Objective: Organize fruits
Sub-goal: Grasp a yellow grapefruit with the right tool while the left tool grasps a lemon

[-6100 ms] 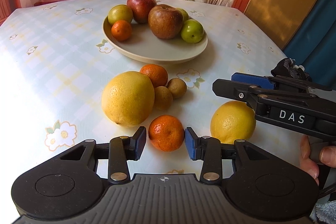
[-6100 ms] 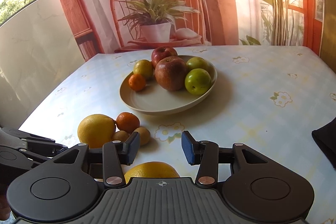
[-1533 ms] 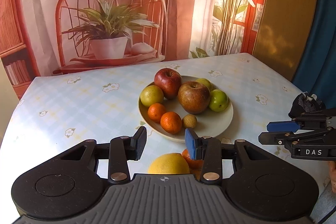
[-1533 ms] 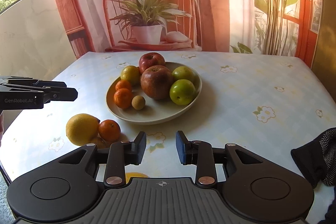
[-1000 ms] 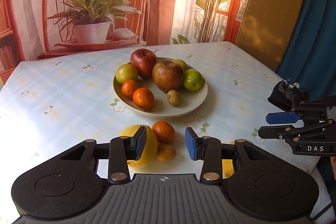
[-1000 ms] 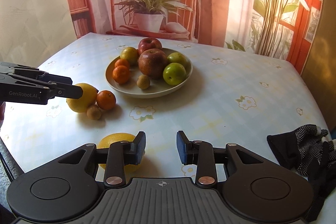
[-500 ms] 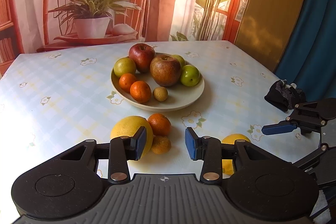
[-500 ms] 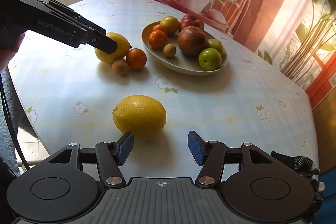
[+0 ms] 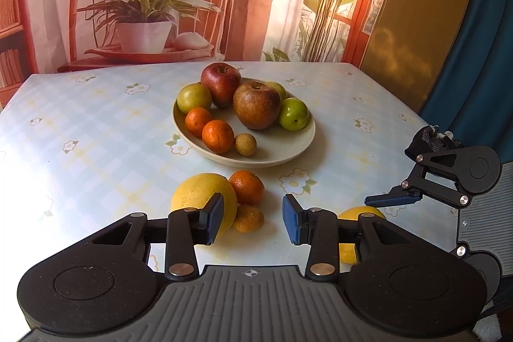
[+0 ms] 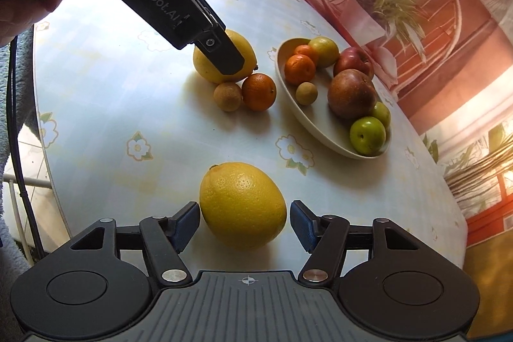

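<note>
Near the rounded table [image 10: 96,130] edge at left, bare flowered cloth, open for moving. Further in, a cluster: large yellow citrus [image 9: 202,197], mandarin [image 9: 246,186] and small brown fruit [image 9: 248,217], all touching. Left gripper [image 9: 251,218] above these, jaws wide, nothing held; its finger [image 10: 221,53] across the large citrus in the right wrist view. Just beyond, the plate [image 9: 288,154], crowded at its far side with two apples, green fruits, two mandarins and a small brown fruit. Nearer the table's front edge, well apart from the cluster, a lemon [image 10: 242,204], long axis running left to right, nipple end toward upper left. Right gripper [image 10: 245,226] wide, straddling the lemon, left pad just beside the rind, right pad apart. Far right, a dark glove [image 9: 431,141] by the table edge.
</note>
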The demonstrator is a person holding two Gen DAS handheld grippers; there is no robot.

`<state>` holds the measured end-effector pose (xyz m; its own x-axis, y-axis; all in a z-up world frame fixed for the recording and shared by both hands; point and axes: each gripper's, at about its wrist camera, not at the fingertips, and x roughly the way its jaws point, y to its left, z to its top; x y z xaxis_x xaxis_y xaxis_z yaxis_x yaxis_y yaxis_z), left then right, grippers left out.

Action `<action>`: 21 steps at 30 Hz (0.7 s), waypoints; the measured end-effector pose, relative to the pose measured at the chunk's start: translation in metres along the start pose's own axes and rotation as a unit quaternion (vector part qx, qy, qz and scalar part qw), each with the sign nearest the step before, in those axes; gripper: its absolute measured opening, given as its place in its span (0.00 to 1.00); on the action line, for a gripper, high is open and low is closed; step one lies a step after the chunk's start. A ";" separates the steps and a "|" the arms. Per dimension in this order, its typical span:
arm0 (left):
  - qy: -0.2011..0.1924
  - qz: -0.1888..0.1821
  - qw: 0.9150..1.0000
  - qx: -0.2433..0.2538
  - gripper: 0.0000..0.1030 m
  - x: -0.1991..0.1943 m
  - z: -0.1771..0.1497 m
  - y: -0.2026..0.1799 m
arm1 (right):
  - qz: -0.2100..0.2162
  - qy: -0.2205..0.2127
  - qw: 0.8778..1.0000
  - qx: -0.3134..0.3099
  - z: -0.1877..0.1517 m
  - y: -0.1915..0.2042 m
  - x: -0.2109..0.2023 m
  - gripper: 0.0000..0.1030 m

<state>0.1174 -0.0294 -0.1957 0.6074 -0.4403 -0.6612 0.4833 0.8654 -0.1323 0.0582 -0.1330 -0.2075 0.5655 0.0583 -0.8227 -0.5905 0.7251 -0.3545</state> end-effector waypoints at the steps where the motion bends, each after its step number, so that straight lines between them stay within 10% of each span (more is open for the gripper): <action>1: 0.000 0.000 1.000 -0.002 0.41 0.000 0.000 0.000 | -0.001 0.003 1.000 0.000 0.000 0.000 0.001 0.53; 21: -0.005 0.014 0.999 -0.029 0.41 0.004 0.008 0.014 | 0.065 -0.104 0.967 0.224 0.007 -0.050 0.024 0.51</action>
<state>0.1316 -0.0209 -0.1937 0.6258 -0.4186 -0.6582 0.4298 0.8892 -0.1569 0.1059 -0.1629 -0.2064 0.6337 0.2714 -0.7244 -0.3825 0.9239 0.0115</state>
